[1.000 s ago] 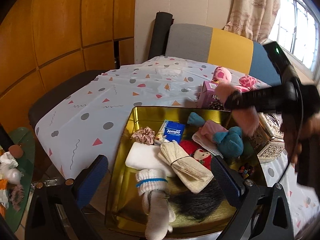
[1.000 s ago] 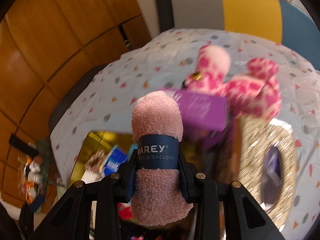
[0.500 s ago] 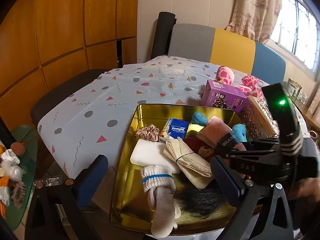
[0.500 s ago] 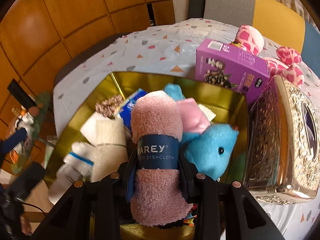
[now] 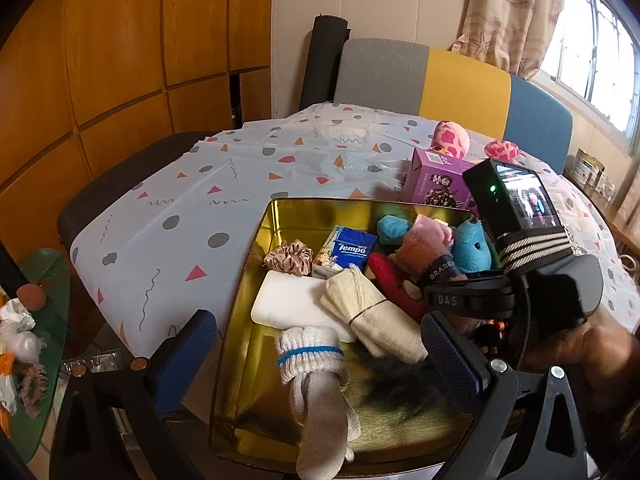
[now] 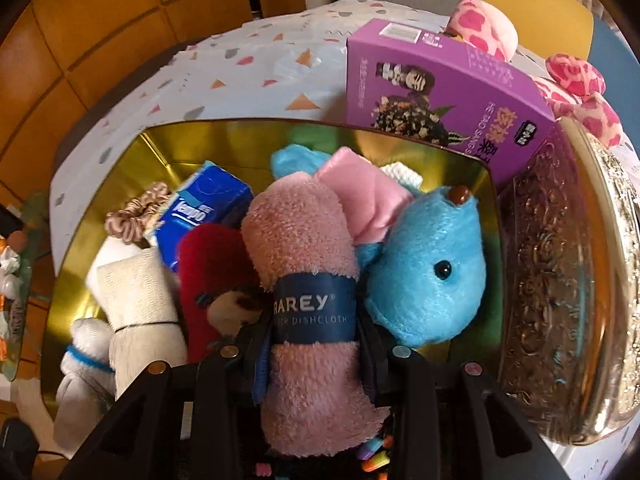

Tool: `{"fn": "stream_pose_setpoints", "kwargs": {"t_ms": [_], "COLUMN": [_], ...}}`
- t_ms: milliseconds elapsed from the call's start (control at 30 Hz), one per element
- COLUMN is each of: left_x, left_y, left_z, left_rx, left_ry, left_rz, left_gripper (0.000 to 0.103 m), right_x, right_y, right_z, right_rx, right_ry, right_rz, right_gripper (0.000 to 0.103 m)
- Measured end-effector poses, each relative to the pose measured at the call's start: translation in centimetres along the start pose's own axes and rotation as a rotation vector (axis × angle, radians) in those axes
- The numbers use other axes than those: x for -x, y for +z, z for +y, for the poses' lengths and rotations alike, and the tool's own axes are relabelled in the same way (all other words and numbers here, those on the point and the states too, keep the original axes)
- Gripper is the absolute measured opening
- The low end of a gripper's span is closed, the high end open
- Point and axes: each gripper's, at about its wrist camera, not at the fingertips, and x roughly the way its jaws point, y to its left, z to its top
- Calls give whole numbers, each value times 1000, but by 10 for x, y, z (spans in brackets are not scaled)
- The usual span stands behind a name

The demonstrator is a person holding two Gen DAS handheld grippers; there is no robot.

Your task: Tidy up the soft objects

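My right gripper [image 6: 314, 320] is shut on a rolled pink dishcloth [image 6: 304, 256] with a dark blue band, held low inside the gold tin [image 6: 120, 160], between a red plush [image 6: 208, 264] and a blue plush toy [image 6: 432, 272]. In the left wrist view the dishcloth [image 5: 420, 248] and right gripper [image 5: 444, 280] sit over the tin [image 5: 248, 280]. The tin holds a white glove [image 5: 316, 384], beige cloth roll [image 5: 372, 316], white sponge [image 5: 288, 300], Tempo tissue pack [image 5: 352, 248], scrunchie [image 5: 290, 256] and blue plush [image 5: 472, 248]. My left gripper [image 5: 320, 360] is open and empty at the tin's near edge.
A purple box [image 6: 440, 92] stands behind the tin. A pink spotted plush [image 6: 568, 84] lies behind it. An ornate silver tin [image 6: 560, 300] sits right of the gold tin. The patterned tablecloth [image 5: 200, 208] spreads left. A green side table [image 5: 28, 340] with clutter is at far left.
My right gripper has carried the pink dishcloth from above the table down into the gold tin, next to the blue plush. My left gripper has barely moved.
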Motion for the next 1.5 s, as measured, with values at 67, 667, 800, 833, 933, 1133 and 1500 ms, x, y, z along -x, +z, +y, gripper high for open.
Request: {"fn": "stream_pose_setpoints", "kwargs": {"t_ms": [67,667,800,833,933,1133,1500], "left_x": [-1,18,25,27,30,35,39], "left_y": [0,-1,-2,-2,-3,-7,-13], "left_z": [0,-4,-9,-11,-16,-33,-49], "left_rx": [1,-2,-14,-16,-15,-31,-53], "left_ry": [1,11,23,23,4,-16,-28], "left_rz": [0,-49,-78,-84,-94,-98,-97], "left_gripper": [103,103,103,103,103,103,103], "right_x": [-4,62,84,88,103,118,126], "right_y": [-2,-35,-51,-54,-71,-103,-134], "right_z": [2,4,0,-1,-9,-20,-30], "right_rx": [-4,-13,-31,-39,-89,-155,-183], "right_ry": [-8,19,-33,-45,-99,-165,-231], "right_rz": [3,-206,-281,-296,-352,-394,-418], "right_gripper": [35,69,70,71,74,79,79]}}
